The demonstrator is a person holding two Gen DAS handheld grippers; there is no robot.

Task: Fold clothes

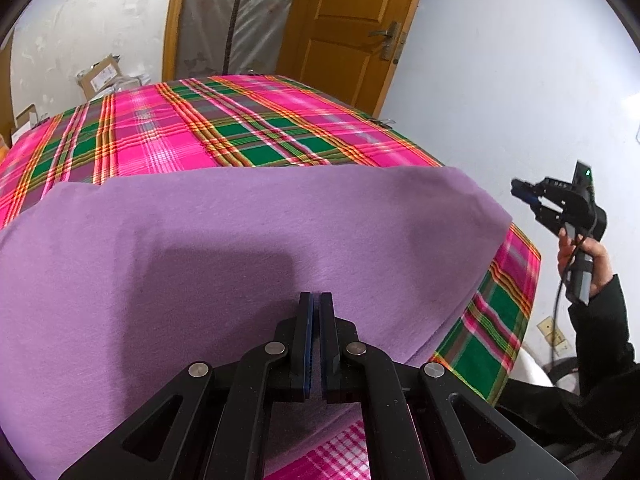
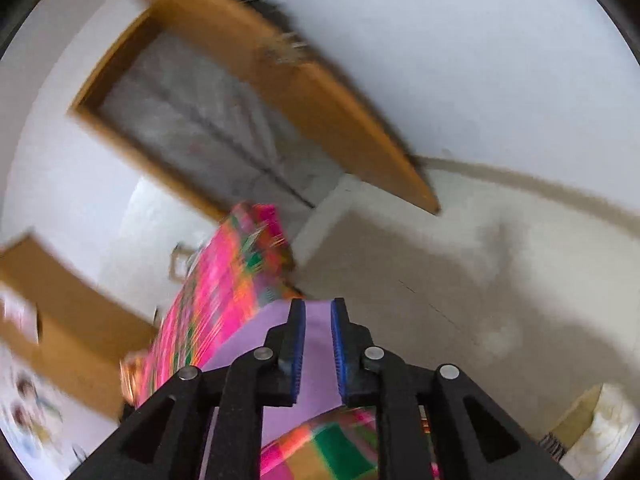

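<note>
Your tabletop (image 1: 168, 128) carries a pink-and-green plaid cover, and the purple cloth (image 1: 240, 248) lies spread across the near part of it, reaching its right edge, with one straight folded edge facing the door (image 1: 344, 24). A band of plaid shows beyond that edge, toward the door.

Your left gripper (image 1: 315, 300) sits low over the near part of the purple cloth. Its jaws are nearly closed, with only a thin slit between the blue pads, and purple fabric shows in that slit lower down. You cannot tell from this view whether the pads actually pinch the cloth or only hover above it.

Your right gripper (image 2: 318, 308) has its jaws a narrow way apart, wider than the left ones. Purple cloth (image 2: 318, 360) shows through the gap, but it lies behind them and nothing is clamped.

The left wrist view is sharp and shows you the whole scene: the tabletop, the cloth and your right gripper (image 1: 522, 194) held up in the air off the right edge of the tabletop, well apart from the cloth, in your right hand (image 1: 580, 252). The right wrist view is tilted and smeared by motion blur; it shows the floor (image 2: 460, 280) beside the tabletop, which the left view does not.

Cardboard boxes (image 1: 104, 76) stand against the wall beyond the far left corner of the tabletop; what is in them cannot be made out.
</note>
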